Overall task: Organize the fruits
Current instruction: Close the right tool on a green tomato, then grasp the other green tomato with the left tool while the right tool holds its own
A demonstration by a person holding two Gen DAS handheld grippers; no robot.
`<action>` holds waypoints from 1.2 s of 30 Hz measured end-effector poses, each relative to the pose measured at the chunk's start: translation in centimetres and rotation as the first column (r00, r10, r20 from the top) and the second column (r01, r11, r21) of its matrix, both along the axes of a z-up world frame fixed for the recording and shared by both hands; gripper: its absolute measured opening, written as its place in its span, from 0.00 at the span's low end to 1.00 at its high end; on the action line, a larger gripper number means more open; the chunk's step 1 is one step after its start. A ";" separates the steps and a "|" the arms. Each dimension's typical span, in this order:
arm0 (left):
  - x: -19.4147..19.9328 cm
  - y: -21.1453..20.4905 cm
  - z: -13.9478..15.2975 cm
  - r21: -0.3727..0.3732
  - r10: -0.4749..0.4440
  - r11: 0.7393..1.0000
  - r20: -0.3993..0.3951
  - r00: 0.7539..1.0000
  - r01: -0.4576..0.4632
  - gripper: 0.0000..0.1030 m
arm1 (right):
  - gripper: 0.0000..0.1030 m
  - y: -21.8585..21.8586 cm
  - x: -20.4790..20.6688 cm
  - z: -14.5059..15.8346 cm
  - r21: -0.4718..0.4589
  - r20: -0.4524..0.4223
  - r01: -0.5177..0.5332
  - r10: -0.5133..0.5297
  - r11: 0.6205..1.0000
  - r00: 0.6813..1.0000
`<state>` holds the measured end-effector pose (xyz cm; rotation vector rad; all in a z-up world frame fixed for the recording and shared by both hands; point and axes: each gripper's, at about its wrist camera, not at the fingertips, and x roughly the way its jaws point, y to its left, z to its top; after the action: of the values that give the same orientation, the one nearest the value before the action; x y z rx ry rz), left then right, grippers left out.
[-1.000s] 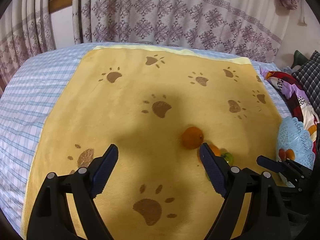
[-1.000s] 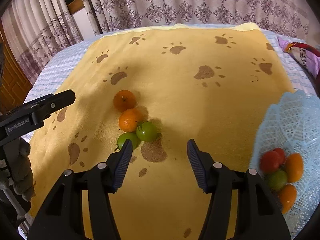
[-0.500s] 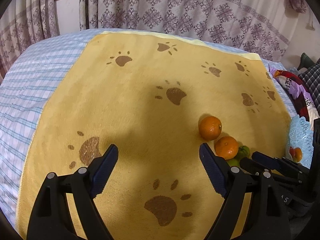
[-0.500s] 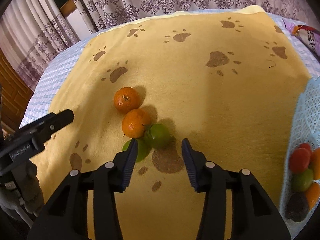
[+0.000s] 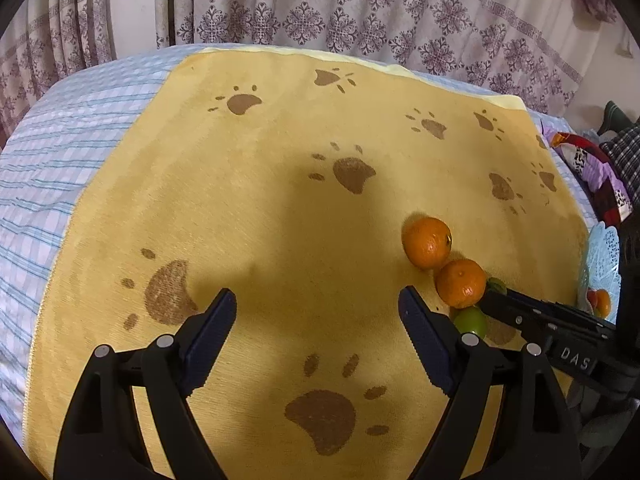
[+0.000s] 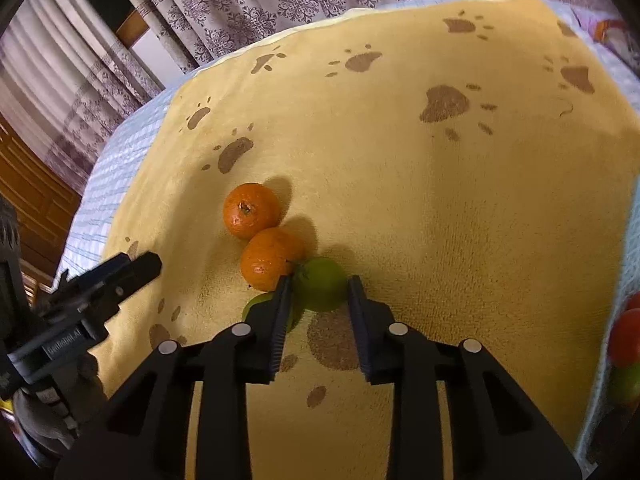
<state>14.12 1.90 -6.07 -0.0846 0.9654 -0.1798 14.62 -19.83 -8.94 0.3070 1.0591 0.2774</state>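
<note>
green fruit [image 6: 322, 288] sits on the yellow paw-print towel [image 6: 400, 184], right gripper [image 6: 320, 286] clamped on it: both pads against its sides, jaws have just been closing, now narrow with the fruit between them. fruit is resting on the towel as far as i can tell.

second green fruit [image 6: 256, 306] just left of it, mostly hidden behind the right gripper's left finger [image 6: 280, 312]. in the left wrist view it shows as a green patch [image 5: 470, 322] under the right gripper's fingers.

near orange [image 6: 270, 258] touches the gripped green fruit on its upper left. far orange [image 6: 251, 210] touches the near orange, stem end facing up toward the camera. the four make a tight diagonal cluster.

left gripper [image 5: 316, 320] hangs over bare towel left of the cluster, jaws wide, nothing between them. its right finger [image 5: 420, 332] is near the near orange [image 5: 462, 283] but apart from it. from the right wrist view only one of its fingers shows at the left edge.

light blue lattice basket [image 5: 602, 256] at the towel's right edge, holds red, orange and green fruit; red one [image 6: 624, 336] visible at the frame edge, rest mostly cropped.

towel lies on a blue checked sheet [image 5: 60, 184]. patterned curtain [image 5: 360, 12] behind. crumpled colourful cloth [image 5: 588, 164] at far right.
</note>
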 end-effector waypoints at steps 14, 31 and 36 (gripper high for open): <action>-0.8 -3.5 -1.0 0.014 -0.084 0.996 -0.022 0.996 0.084 0.80 | 0.28 -1.1 -0.6 1.7 0.009 0.029 0.006 -0.007 1.000 1.000; -0.6 -9.8 -2.4 -0.019 -0.221 0.975 -0.058 0.974 0.220 0.55 | 0.28 -3.7 -3.4 4.1 -0.040 0.075 0.056 -0.052 0.998 0.996; -0.6 -10.6 -2.7 0.004 -0.243 0.970 -0.041 0.969 0.244 0.32 | 0.28 -4.0 -3.5 3.8 -0.028 0.072 0.070 -0.068 0.997 0.995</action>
<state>13.56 -8.68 -8.78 0.0395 1.0159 -0.4014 11.12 -23.81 -5.12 0.3031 0.9802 0.2086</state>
